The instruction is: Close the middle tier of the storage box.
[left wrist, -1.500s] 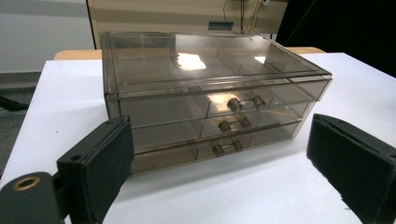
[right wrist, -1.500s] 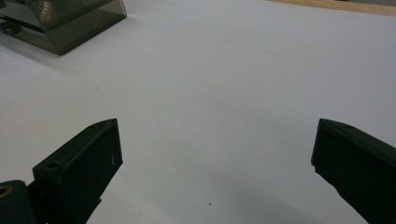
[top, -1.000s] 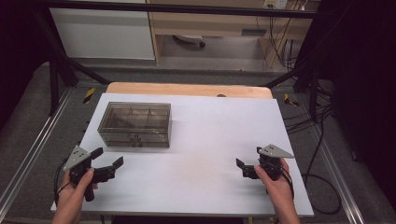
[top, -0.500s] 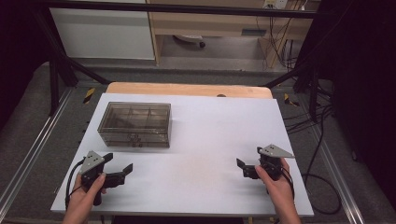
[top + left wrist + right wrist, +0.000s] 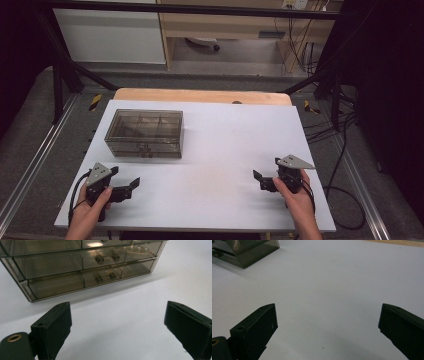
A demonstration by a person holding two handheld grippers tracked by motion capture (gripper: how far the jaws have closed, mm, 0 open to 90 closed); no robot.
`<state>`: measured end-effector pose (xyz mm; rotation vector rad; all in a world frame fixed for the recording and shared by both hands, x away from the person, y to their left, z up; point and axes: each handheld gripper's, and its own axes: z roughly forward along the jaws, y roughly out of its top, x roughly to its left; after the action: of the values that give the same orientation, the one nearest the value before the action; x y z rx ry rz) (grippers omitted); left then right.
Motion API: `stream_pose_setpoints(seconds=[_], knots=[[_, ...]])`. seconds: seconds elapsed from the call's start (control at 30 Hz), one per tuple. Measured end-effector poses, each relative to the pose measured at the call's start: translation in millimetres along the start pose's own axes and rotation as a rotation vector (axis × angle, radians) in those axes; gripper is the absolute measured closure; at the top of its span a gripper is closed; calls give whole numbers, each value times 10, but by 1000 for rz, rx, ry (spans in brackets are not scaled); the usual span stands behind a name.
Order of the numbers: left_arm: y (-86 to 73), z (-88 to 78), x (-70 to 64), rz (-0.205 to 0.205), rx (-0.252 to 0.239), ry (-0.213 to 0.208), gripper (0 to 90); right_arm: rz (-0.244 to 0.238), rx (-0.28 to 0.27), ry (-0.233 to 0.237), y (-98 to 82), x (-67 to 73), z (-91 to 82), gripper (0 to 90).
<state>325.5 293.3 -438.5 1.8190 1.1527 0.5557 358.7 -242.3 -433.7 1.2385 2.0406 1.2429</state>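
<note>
The left gripper (image 5: pixel 121 189) is held low over the near-left part of the table (image 5: pixel 220 150), gripped from behind by the left hand (image 5: pixel 90 207), w/ the forearm entering from the near edge. Its jaws are spread wide w/ nothing between them; in the left gripper view (image 5: pixel 117 327) only bare white surface is seen in the gap. The right gripper (image 5: pixel 261 181) is held over the near-right part of the table by the right hand (image 5: pixel 295 197), jaws pointed left across the table, likewise wide apart and empty (image 5: pixel 327 325).

The drawer box (image 5: pixel 144 133) is set on the far-left part of the table, just beyond the left gripper and apart from it, approx. in line w/ the jaws; its front (image 5: pixel 82 267) faces the gripper. From the right gripper it is well apart, w/ one corner (image 5: pixel 249 250) seen far left.

The box is smoky, see-through plastic, rectangular, w/ stacked drawers and small paired knobs (image 5: pixel 105 277). The tabletop is smooth, matte white, w/ a wooden strip (image 5: pixel 200 95) along the far edge. The jaws are flat black blocks.
</note>
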Motion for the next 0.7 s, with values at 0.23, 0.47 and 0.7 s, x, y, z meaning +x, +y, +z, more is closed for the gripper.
stream_pose_setpoints(seconds=[0.23, 0.47, 0.7], knots=[[-14, -25, 51, 10, 3, 24, 77, -3, 4, 0, -4, -2, 0, 28], [-19, -52, 98, 6, 1, 45, 77, 1, 13, 2, -14, -17, -9, 48], [-29, -51, 140, 20, 24, 85, 79, 14, 30, -24, -48, -86, -51, 48]])
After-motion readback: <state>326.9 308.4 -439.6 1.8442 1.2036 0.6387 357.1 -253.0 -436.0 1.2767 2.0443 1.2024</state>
